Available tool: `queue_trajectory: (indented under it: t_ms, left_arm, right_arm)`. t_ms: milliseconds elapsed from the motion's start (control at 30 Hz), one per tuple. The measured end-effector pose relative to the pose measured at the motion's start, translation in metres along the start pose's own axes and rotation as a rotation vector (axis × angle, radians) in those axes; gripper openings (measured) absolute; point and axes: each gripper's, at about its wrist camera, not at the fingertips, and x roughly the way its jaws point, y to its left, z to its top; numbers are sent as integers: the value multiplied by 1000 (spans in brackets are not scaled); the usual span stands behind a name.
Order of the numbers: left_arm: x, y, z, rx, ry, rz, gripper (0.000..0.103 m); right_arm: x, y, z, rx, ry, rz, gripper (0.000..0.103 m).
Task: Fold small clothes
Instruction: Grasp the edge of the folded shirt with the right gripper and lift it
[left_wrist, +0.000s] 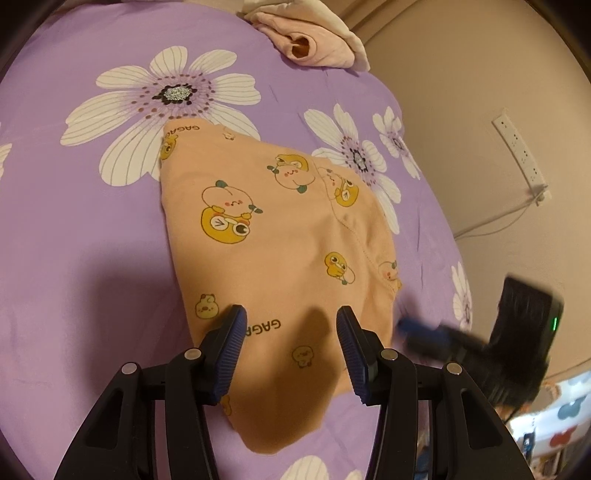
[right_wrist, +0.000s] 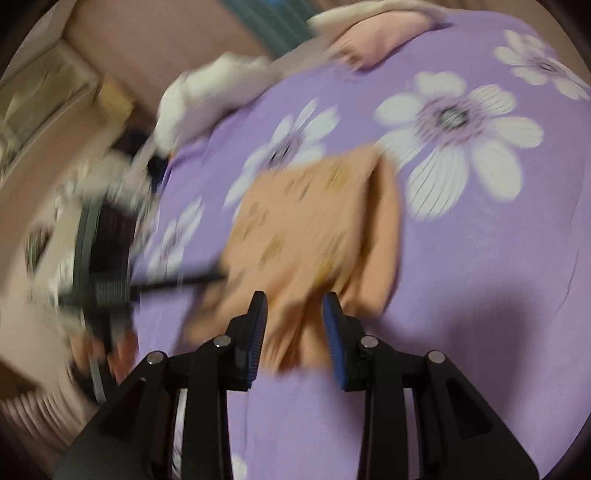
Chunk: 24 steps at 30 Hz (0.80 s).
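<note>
Garment (left_wrist: 280, 236): peach, cartoon duck/peach print, "GAGA" printed near the far corner and again near the close edge, partly cut off by a finger. It lies flat on the purple floral sheet (left_wrist: 92, 240), folded once; the folded-over layer shows a seam on its right side. Long axis runs from close-centre to far-left in the left view, narrowing away.

Left gripper (left_wrist: 291, 332): fingers apart, over the garment's near edge, nothing between them.

Right gripper (right_wrist: 294, 317): fingers apart, garment's near end bunched between them; blur, can't tell if touching.

Pink clothes pile (left_wrist: 314, 37) at the sheet's far edge. Power strip (left_wrist: 521, 147) on the wall.
</note>
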Motion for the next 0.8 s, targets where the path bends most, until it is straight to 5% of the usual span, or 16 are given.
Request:
queue_trajectory:
  t_ms: [200, 300, 567, 700, 800]
  left_arm:
    - [-12, 2, -13, -16, -20, -7, 49]
    - [-13, 6, -18, -32, -14, -3, 49]
    - [-8, 6, -20, -26, -1, 14, 49]
    - [-4, 7, -22, -21, 23, 36, 49]
    - [-8, 8, -26, 2, 38, 75, 49]
  right_arm:
    - [28, 27, -25, -119, 58, -24, 30]
    - [37, 39, -28, -197, 70, -42, 6]
    - [-4, 50, -8, -430, 70, -228, 4]
    - [14, 31, -21, -466, 184, -329, 5]
    - [23, 20, -27, -428, 217, -326, 5]
